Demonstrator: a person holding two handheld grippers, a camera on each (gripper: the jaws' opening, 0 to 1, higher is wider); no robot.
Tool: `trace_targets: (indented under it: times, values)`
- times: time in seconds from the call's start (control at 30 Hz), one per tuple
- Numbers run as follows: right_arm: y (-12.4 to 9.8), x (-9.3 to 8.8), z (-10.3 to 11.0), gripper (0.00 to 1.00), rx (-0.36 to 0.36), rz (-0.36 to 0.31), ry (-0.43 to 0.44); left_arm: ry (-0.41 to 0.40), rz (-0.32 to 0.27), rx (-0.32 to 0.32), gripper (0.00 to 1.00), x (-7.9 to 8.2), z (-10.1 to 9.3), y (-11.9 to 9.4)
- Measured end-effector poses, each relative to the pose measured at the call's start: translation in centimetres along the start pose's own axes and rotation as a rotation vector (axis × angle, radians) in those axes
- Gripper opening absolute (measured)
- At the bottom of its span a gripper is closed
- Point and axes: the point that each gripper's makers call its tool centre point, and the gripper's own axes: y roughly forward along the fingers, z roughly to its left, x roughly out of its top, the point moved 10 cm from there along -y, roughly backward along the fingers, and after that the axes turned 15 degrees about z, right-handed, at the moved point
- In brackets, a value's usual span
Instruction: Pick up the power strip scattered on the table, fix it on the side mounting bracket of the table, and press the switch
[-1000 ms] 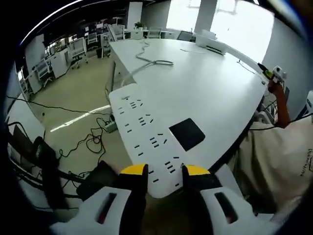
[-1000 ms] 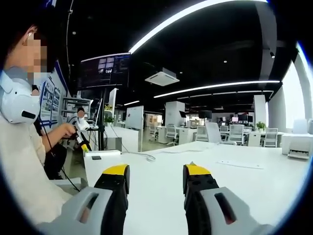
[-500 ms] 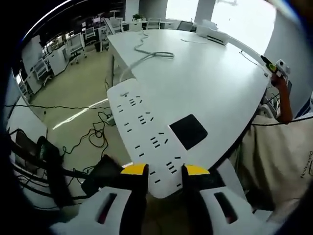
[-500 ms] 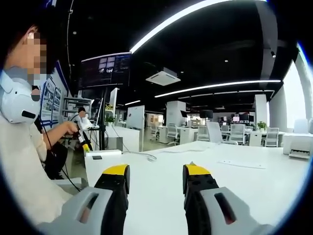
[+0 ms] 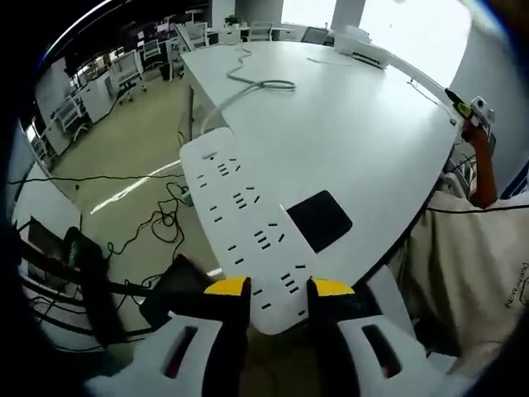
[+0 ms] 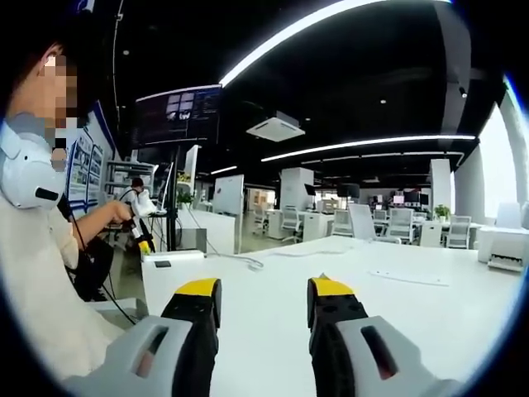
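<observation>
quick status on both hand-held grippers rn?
Left hand-held gripper: shut on the near end of the white power strip, held over the table edge.
Right hand-held gripper: open, holding nothing.

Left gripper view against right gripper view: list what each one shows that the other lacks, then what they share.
Left gripper view: the left gripper clamps one end of the power strip's socket face, with a black pad on the table and cables on the floor. Right gripper view: the right gripper open and holding nothing, a wall monitor and ceiling lights. Both: the white table, the strip's cord and the person's light shirt.
</observation>
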Motion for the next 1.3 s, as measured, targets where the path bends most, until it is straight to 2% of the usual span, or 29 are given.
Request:
trace_targets:
  times: [0.23, 0.47, 0.9, 1.3]
  values:
    - [0.3, 0.3, -0.2, 0.36, -0.008, 0.024, 0.003, -0.006, 0.013, 0.001, 0.32, 0.1, 0.0, 0.0]
    - [0.9, 0.7, -0.4, 0.30, -0.008, 0.061, 0.003, -0.001, 0.033, 0.002, 0.32, 0.4, 0.0, -0.1]
    - [1.8, 2.6, -1.1, 0.21, -0.021, 0.080, 0.003, 0.009, 0.065, 0.009, 0.32, 0.7, 0.2, -0.1]
    - [2.9, 5.0, -1.2, 0.07, 0.017, 0.089, -0.020, 0.017, 0.081, 0.013, 0.32, 0.8, 0.0, 0.0]
